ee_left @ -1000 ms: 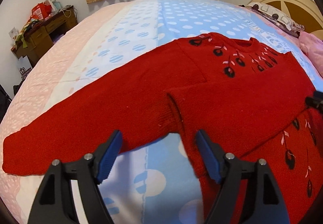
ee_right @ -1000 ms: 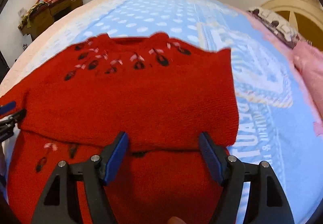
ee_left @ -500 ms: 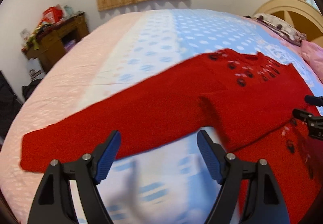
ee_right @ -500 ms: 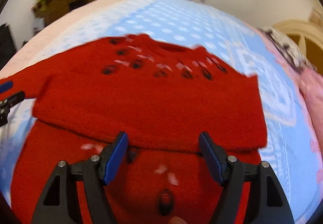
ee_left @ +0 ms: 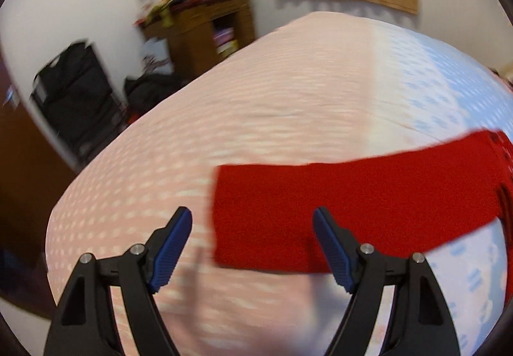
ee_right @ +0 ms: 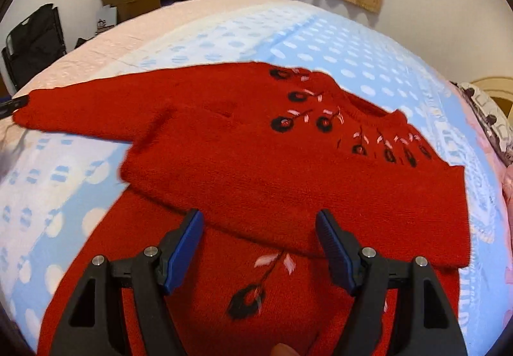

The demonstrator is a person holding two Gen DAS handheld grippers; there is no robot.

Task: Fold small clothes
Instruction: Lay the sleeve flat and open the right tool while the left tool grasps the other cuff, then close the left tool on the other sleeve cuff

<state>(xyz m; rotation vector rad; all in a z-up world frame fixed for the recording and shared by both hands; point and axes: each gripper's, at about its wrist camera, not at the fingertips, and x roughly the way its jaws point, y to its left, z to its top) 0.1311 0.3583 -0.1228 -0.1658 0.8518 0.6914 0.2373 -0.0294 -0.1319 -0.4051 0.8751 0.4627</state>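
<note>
both open; left hand-held gripper [ee_left: 251, 244] has apparently swung to sleeve cuff [ee_left: 243, 215].

You had a red sweater [ee_right: 288, 170] with black-and-pink flower motifs on a bedspread [ee_right: 224, 35] dotted pale blue and pink; your gripper pads [ee_right: 184, 244] were blue.
</note>
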